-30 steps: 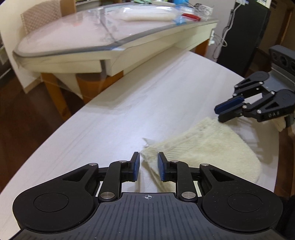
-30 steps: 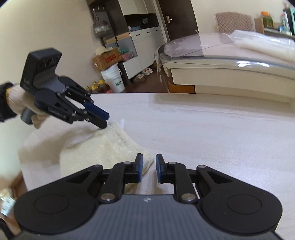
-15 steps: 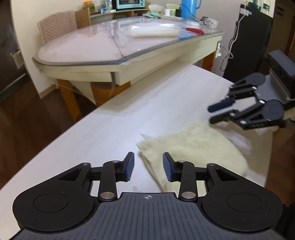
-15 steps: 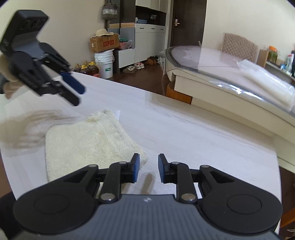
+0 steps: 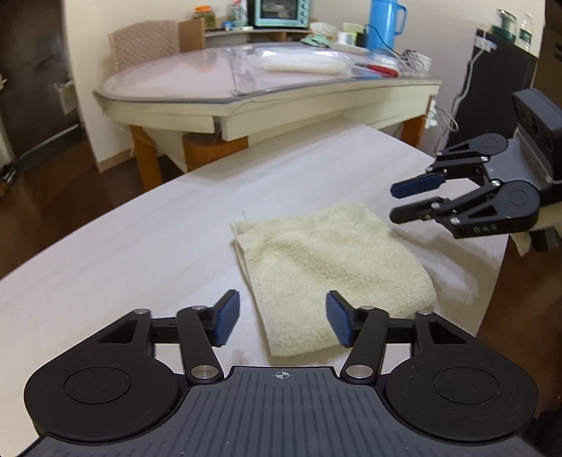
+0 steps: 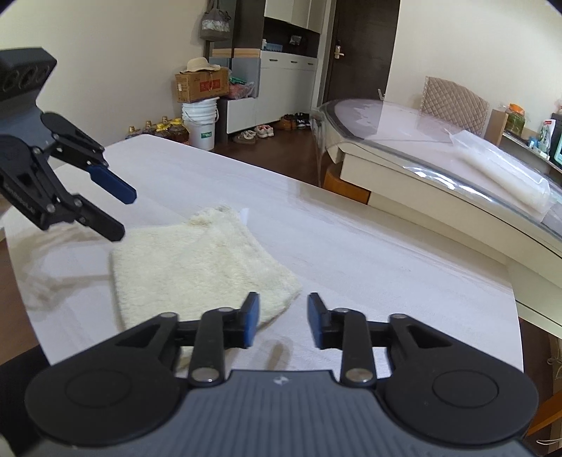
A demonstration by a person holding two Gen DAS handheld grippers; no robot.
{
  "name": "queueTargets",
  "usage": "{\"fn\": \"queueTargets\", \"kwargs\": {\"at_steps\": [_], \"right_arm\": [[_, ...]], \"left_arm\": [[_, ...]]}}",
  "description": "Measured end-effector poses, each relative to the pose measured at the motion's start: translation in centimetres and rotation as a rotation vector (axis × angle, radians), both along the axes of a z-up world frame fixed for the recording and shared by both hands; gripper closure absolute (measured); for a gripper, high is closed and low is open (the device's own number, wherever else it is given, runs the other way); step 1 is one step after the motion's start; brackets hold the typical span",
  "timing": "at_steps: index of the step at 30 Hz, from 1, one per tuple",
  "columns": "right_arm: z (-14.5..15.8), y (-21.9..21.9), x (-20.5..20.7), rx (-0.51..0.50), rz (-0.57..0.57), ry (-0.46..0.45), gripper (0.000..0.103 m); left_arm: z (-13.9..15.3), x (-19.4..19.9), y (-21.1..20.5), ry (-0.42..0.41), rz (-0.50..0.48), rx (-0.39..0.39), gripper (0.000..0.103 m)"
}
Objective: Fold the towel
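Observation:
A cream towel [image 5: 330,267] lies folded and flat on the pale wooden table [image 5: 140,246]. My left gripper [image 5: 281,309] hovers over the towel's near end; its jaws are opening, and the pads touch nothing. On the right of the left wrist view my right gripper [image 5: 395,203] hangs above the towel's far corner, jaws opening too, with nothing between them. From the right wrist view the towel [image 6: 196,260] sits just ahead and left of my right gripper [image 6: 282,313], and my left gripper [image 6: 124,215] floats above its far left edge.
A second table with a glass top [image 5: 267,81] stands beyond, carrying a blue jug [image 5: 384,21] and clutter. A black cabinet [image 5: 498,70] is at the right. A white bucket [image 6: 202,123], a cardboard box [image 6: 202,84] and shoes sit by the far wall. The table's edge [image 6: 21,267] runs close to the towel.
Both grippers have opened off the towel's corners and drawn back and up. The towel now rests flat in its fold.

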State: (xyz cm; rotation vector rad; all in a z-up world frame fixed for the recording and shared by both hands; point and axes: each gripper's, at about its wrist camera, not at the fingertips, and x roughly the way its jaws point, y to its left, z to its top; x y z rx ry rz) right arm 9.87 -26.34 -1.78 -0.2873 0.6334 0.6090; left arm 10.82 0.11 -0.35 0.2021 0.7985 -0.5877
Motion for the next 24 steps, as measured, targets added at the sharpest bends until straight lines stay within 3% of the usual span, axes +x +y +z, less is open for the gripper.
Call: {"fn": "queueTargets", "kwargs": {"at_steps": [4, 7, 14, 20, 24], "right_arm": [[0.2, -0.3, -1.1, 0.016, -0.001, -0.006, 0.054], [0.2, -0.7, -2.3, 0.036, -0.004, -0.01, 0.054], [-0.4, 0.6, -5.4, 0.076, 0.057, -0.034, 0.059], [-1.8, 2.4, -5.0, 0.067, 0.075, 0.003, 0.059], [-2.2, 2.9, -4.9, 0.055, 0.073, -0.01, 0.061]], "left_arm": [[-0.7, -1.1, -0.1, -0.03, 0.041, 0.019, 0.022], [-1.0, -1.8, 0.0, -0.047, 0.07, 0.009, 0.012], [-2.0, -1.7, 0.4, -0.052, 0.132, -0.025, 0.012], [-2.9, -0.9, 0.5, -0.063, 0.142, 0.05, 0.013], [-2.8, -1.3, 0.9, -0.069, 0.156, 0.04, 0.013]]}}
